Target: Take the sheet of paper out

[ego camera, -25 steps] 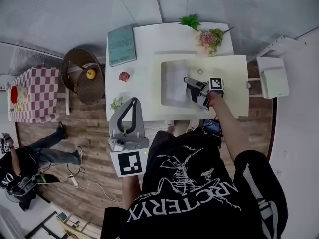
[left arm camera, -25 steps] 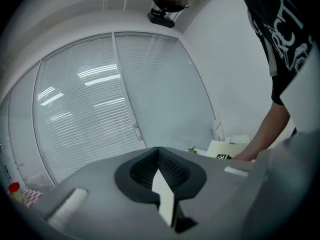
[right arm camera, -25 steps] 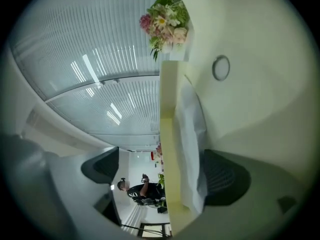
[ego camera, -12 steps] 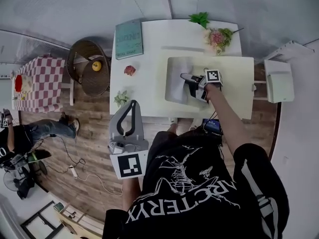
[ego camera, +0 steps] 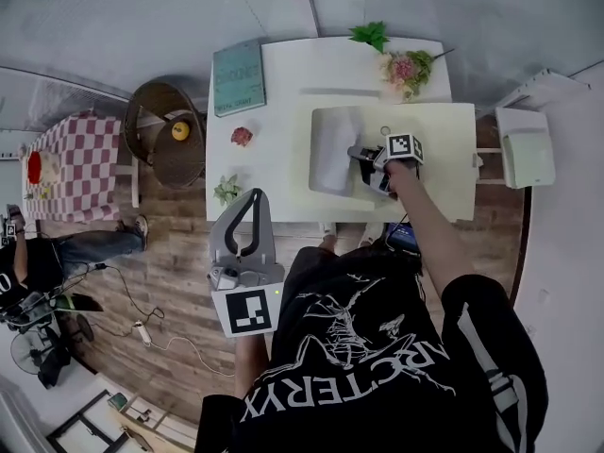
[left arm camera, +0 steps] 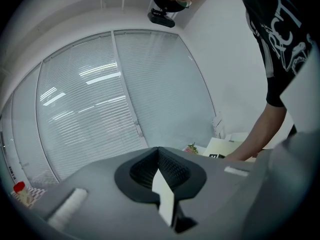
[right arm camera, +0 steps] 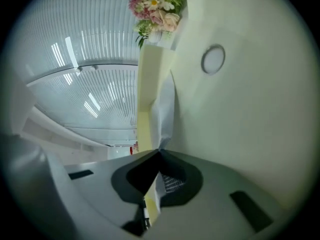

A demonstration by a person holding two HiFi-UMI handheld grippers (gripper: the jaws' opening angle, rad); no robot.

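On the white table [ego camera: 283,102] lies a pale yellow folder [ego camera: 439,149] with a round clasp [right arm camera: 213,59]. A white sheet of paper [ego camera: 332,159] sticks up, bent, from the folder's left part. My right gripper [ego camera: 361,157] is shut on that sheet's edge, and in the right gripper view the paper [right arm camera: 165,111] rises from between the closed jaws of that gripper [right arm camera: 159,151] beside the folder's yellow edge [right arm camera: 146,84]. My left gripper [ego camera: 253,198] hangs off the table near my body. In its own view it [left arm camera: 158,149] is shut and empty, aimed at window blinds.
A teal book [ego camera: 238,76], a small pink item [ego camera: 242,137], a little green plant [ego camera: 226,190] and a flower bunch [ego camera: 404,69] lie on the table. A wicker chair [ego camera: 160,144] and a checkered table [ego camera: 57,168] stand left. A white box [ego camera: 524,144] sits right.
The right gripper's jaws, open around the sheet and folder edge a second ago, have closed on the sheet, which now stands up bent. The left gripper has stayed put.
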